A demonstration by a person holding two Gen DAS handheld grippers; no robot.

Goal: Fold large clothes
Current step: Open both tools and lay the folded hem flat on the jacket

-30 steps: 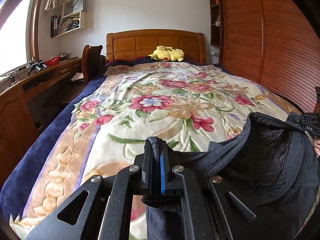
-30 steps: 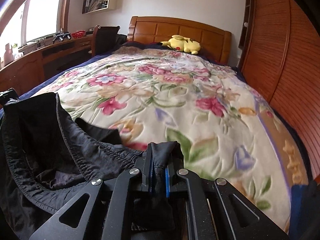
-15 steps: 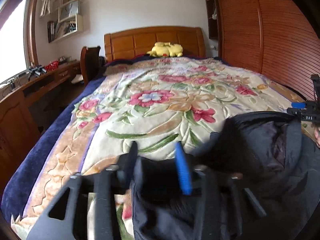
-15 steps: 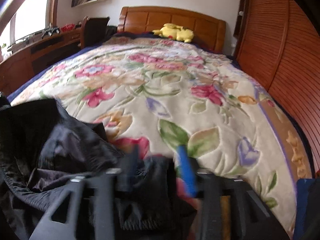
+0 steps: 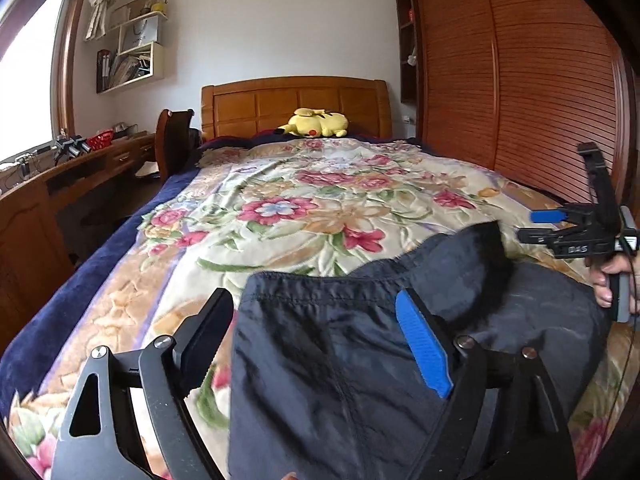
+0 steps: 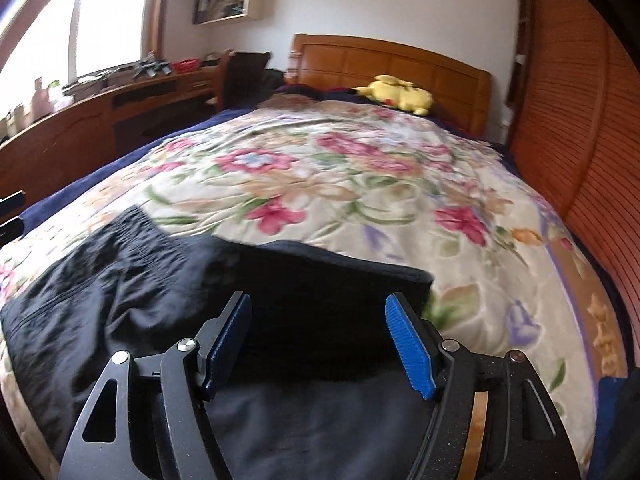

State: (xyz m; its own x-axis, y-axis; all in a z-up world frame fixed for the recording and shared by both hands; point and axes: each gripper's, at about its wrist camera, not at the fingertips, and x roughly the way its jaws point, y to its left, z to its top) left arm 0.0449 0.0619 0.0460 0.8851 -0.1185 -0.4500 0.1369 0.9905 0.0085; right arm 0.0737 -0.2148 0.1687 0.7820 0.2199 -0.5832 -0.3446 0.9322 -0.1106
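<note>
Left gripper (image 5: 320,344) has its jaws spread wide. They have just been opening, w/ the dark pants (image 5: 340,360) lying between them, but the pads don't press on the cloth. So it has let go. Pants lie flat on the near end of the bed (image 5: 280,216), waist edge toward the headboard. Right gripper (image 5: 560,224) shows at the far right w/ a hand (image 5: 608,280) on its handle, off past the pants' far side. It looks apart from the cloth in this view.

Right wrist view: right gripper (image 6: 320,340) is spread too and holds nothing. The log says it opened within the last sec. Pants (image 6: 160,280) lie under and in front of it, a bit blurred.

Step, I think: pants just laid down, both sides let go. Next move prob needs a new pinch on one edge w/ each gripper, then a lift and carry over so one half lands on the other. Flatten bumps first, maybe.
</note>
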